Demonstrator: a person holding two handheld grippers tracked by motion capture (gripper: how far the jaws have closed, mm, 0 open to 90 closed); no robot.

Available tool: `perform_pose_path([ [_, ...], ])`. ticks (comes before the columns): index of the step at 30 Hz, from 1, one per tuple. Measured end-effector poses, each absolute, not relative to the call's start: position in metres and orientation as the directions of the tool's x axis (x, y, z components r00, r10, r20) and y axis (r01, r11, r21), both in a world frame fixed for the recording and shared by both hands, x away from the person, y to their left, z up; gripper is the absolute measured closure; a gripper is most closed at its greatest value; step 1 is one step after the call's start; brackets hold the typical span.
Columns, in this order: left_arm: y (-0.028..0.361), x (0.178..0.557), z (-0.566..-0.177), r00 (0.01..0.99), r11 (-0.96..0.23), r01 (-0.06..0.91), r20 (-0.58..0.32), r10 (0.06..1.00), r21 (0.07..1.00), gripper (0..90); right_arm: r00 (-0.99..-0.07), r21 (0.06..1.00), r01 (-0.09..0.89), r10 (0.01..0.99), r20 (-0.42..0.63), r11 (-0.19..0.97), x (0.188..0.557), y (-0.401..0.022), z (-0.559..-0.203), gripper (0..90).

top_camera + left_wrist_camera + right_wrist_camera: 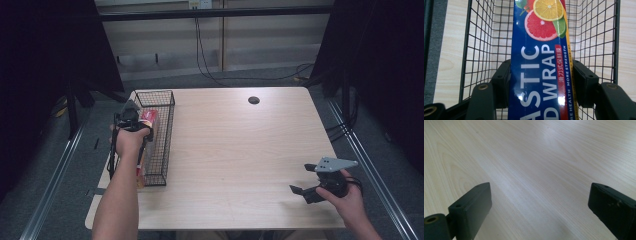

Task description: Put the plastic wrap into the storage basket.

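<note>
A long blue plastic wrap box [541, 70] with citrus fruit printed on it is clamped between the black fingers [502, 77] of my left gripper [541, 75]. It hangs inside a black wire basket [481, 37], lengthwise along it. From above, the left gripper [137, 120] sits over the basket [167, 102] at the table's left edge, with the box's red end [149, 119] showing past the hand. My right gripper [300, 178] rests near the table's front right corner. Its jaws [540, 202] stand wide apart over bare wood with nothing between them.
The light wooden table [235, 150] has a small dark round hole [253, 100] near its back edge. Black frame posts and curtains stand on both sides. Cables hang down the wall behind the table.
</note>
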State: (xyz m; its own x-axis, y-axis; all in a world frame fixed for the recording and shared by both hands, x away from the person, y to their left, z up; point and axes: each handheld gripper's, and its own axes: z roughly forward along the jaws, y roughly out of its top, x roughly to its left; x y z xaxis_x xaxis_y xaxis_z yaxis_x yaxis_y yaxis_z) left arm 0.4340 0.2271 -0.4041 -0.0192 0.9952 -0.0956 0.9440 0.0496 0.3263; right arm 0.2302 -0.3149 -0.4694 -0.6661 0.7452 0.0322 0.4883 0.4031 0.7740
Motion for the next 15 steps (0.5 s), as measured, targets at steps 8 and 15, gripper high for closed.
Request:
perform_pose_path([
  [8,0.2264,0.4340,-0.4049,-0.016,0.042,0.942,-0.082,0.997,0.334,40.7,-0.666,0.772,0.490,0.745,0.031,0.405,0.2297,-0.3147,-0.4690,4.8],
  [15,0.2275,0.4325,-0.4001,-0.024,0.059,0.934,-0.104,0.994,0.351,35.5,-0.665,0.775,0.487,0.747,0.028,0.404,0.2296,-0.3151,-0.4687,4.8],
])
